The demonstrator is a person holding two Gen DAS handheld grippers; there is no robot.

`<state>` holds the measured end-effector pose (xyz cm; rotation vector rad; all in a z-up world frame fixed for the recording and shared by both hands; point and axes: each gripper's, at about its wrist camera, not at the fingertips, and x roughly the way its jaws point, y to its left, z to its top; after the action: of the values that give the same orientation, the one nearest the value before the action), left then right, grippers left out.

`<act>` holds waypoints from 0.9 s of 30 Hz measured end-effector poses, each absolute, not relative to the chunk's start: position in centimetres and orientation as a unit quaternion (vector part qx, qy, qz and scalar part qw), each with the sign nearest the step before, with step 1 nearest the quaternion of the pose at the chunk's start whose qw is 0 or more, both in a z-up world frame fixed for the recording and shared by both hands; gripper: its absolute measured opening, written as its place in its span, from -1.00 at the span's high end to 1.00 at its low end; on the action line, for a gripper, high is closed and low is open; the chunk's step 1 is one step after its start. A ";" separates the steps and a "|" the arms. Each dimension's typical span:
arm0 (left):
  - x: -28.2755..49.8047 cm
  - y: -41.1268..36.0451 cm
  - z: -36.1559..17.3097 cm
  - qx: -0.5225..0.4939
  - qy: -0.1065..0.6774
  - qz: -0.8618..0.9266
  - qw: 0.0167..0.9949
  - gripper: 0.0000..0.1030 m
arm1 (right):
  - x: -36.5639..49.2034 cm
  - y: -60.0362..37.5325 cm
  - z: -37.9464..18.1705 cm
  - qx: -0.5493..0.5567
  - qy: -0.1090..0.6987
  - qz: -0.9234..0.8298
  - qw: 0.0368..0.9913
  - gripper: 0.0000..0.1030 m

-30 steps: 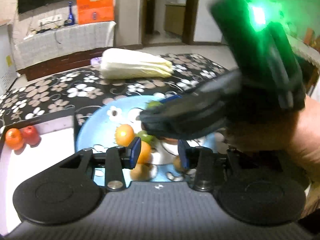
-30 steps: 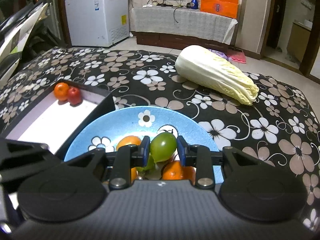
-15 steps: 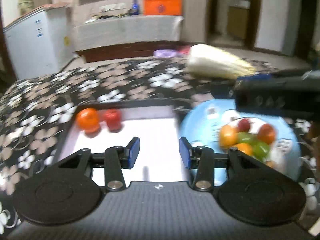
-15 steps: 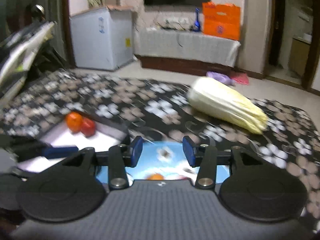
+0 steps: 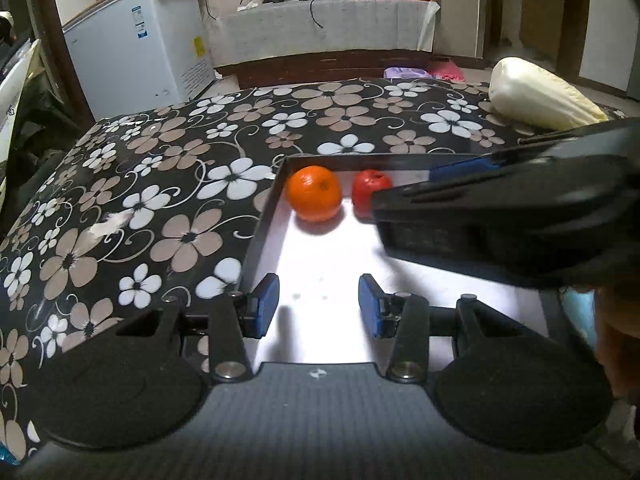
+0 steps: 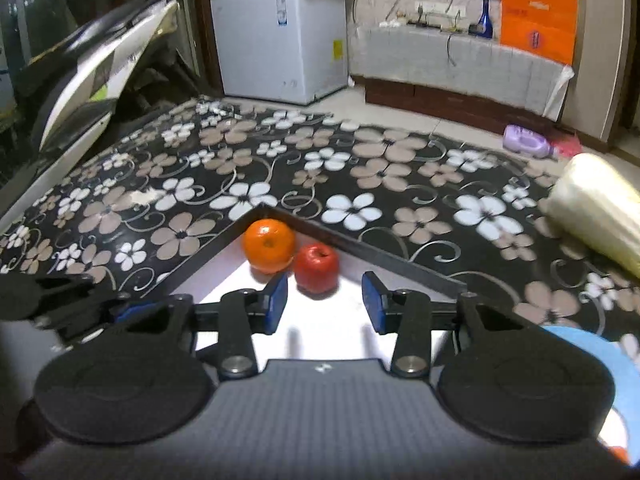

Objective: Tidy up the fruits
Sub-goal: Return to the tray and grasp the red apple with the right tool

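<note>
An orange [image 5: 315,193] and a red apple [image 5: 366,190] sit in the far corner of a white tray with a black rim [image 5: 264,224]; they also show in the right wrist view, the orange [image 6: 269,245] and the apple [image 6: 317,268]. My left gripper [image 5: 319,306] is open and empty over the tray floor. My right gripper [image 6: 325,303] is open and empty, just short of the apple, and crosses the left wrist view [image 5: 516,216] on the right. The left gripper's tip shows at the left of the right wrist view [image 6: 60,304].
A blue plate's edge [image 6: 600,356] lies at the right. A napa cabbage [image 5: 536,98] rests far right on the flowered tablecloth [image 5: 160,184]. A white freezer [image 6: 280,36] and a covered bench [image 5: 328,28] stand beyond the table.
Both grippers swung left from the blue plate to the tray. The right gripper held a green fruit a second ago and is now open and empty.
</note>
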<state>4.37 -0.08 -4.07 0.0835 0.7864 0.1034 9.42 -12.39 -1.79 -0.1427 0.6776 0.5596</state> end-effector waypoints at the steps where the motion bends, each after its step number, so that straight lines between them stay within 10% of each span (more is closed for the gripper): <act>1: 4.4 0.0 -4.2 0.042 0.383 0.048 0.921 0.03 | 9.7 -12.1 -2.0 -0.069 0.334 0.270 0.900 0.16; 27: 6.6 0.2 -4.2 0.031 0.380 0.058 0.923 -0.22 | 10.5 -10.7 -1.0 -0.107 0.340 0.257 0.899 0.33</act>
<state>6.58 0.17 -4.19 0.0635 0.7802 0.1199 10.50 -10.69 -1.03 -0.2217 0.7032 0.5314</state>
